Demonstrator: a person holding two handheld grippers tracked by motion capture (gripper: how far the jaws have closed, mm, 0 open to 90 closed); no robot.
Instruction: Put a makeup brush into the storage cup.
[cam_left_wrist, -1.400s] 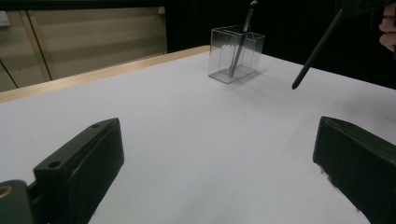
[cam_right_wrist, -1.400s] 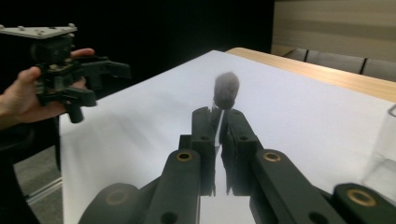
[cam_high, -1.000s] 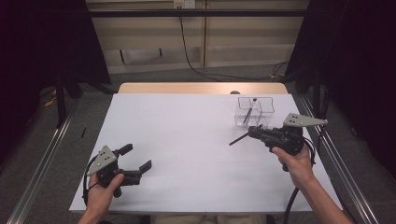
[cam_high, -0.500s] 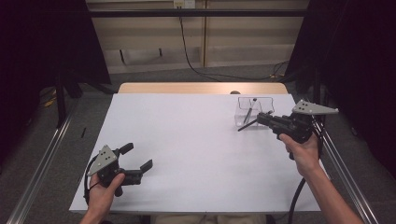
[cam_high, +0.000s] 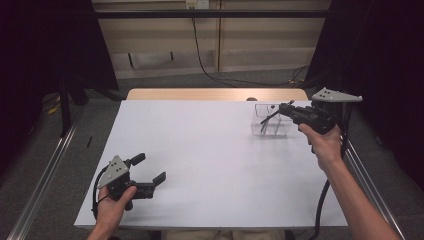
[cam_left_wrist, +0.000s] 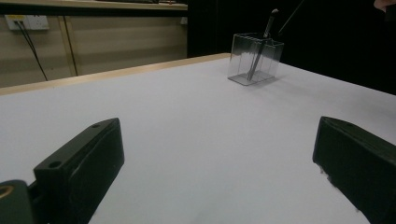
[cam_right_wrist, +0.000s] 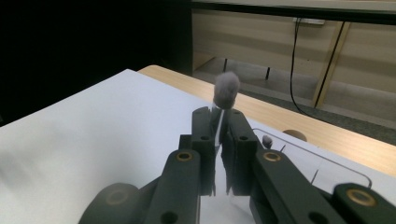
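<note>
My left hand-held gripper (cam_high: 148, 170) rests low over the near left corner of the white-covered table (cam_high: 200, 165), jaws spread wide with nothing between them; I read it as idle.

Across at the far right corner stands the clear plastic two-compartment holder (cam_high: 270, 121), with one slim dark brush (cam_left_wrist: 260, 46) already leaning inside it. Which compartment it sits in I cannot tell.

My right hand-held gripper (cam_high: 285, 106) is clenched on a thin-handled makeup brush with a grey fluffy tip (cam_right_wrist: 226, 91). In the high view the brush slants down from the jaws over the holder's rim.

I judge the step in hand to be putting this second brush into the holder. Next I need to tip the brush steeper, lower its end inside the walls, then release without knocking the light holder over.
</note>
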